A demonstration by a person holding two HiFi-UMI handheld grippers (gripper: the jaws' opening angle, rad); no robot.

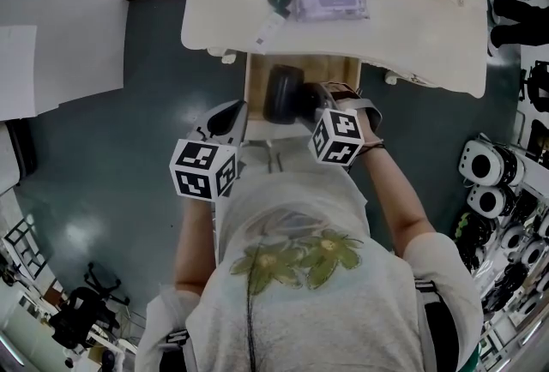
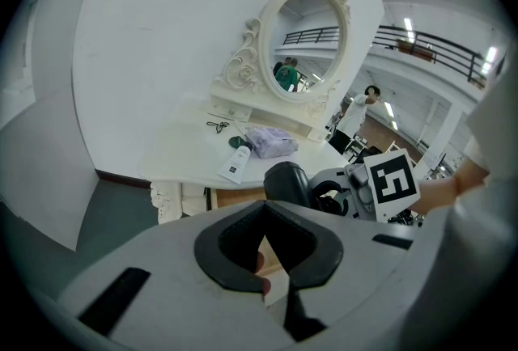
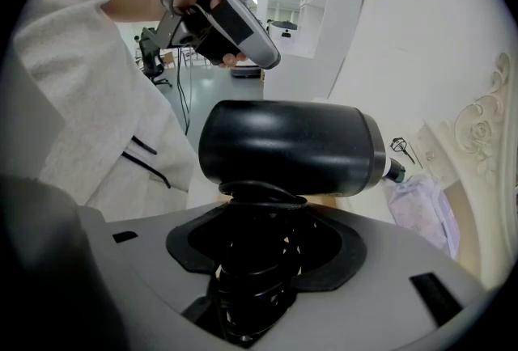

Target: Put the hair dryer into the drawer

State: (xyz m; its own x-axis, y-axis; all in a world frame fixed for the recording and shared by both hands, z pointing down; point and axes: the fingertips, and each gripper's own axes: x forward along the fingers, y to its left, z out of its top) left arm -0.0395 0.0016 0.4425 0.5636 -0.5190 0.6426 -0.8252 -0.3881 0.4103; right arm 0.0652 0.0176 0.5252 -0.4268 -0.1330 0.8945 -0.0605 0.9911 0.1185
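Now the right tool (image 3: 257, 256) pinches the black hair dryer (image 1: 281, 93) by its handle over the open drawer (image 1: 336, 69); the left tool (image 2: 269, 272) sits pressed together.

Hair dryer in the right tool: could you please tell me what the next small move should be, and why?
Probably lower the right tool straight down to set the hair dryer in the drawer. The tool is shut on the cord-wrapped handle, and the head view shows the hair dryer over the open drawer, in front of the table edge.
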